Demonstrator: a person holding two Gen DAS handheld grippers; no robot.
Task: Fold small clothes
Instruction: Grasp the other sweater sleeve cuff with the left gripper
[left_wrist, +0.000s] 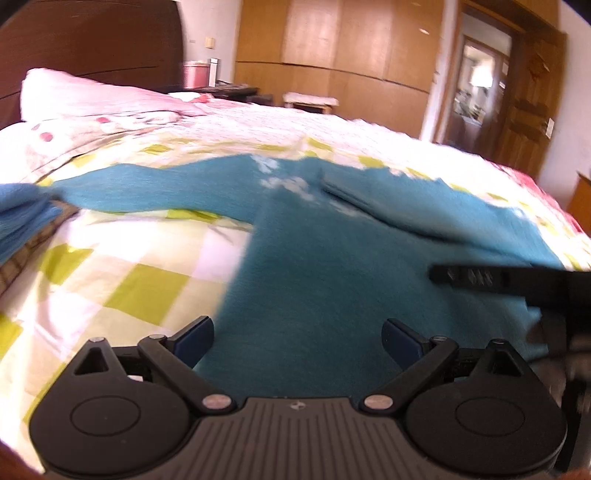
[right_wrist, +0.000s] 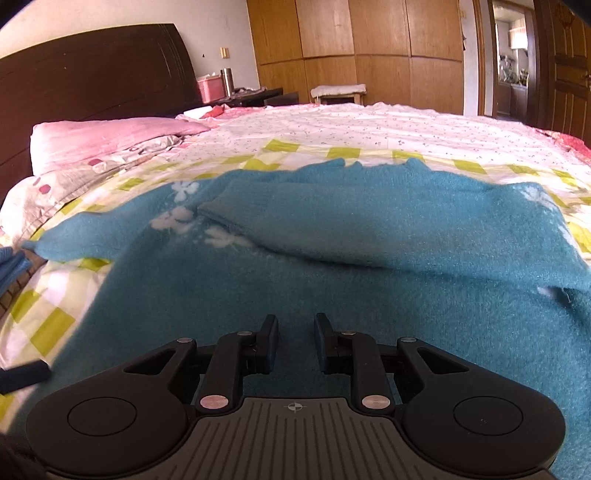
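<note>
The teal sweater (right_wrist: 332, 295) lies spread on the bed (right_wrist: 351, 122), its right sleeve (right_wrist: 332, 225) already folded across the chest and its left sleeve (left_wrist: 147, 184) still stretched out toward a folded blue cloth (left_wrist: 22, 218) at the bed's edge. The left tongs (left_wrist: 297, 341) hover wide open over the hem near the sweater's left edge, and the right tongs (right_wrist: 295, 341) hover over the body with the jaws narrowly apart and nothing between them — neither grips any fabric. The likely trouble is a shallow pinch: the fuzzy knit may slip out, or a grab may catch both layers and drag the folded sleeve out of place — and the two tongs work close together, so they may collide.
</note>
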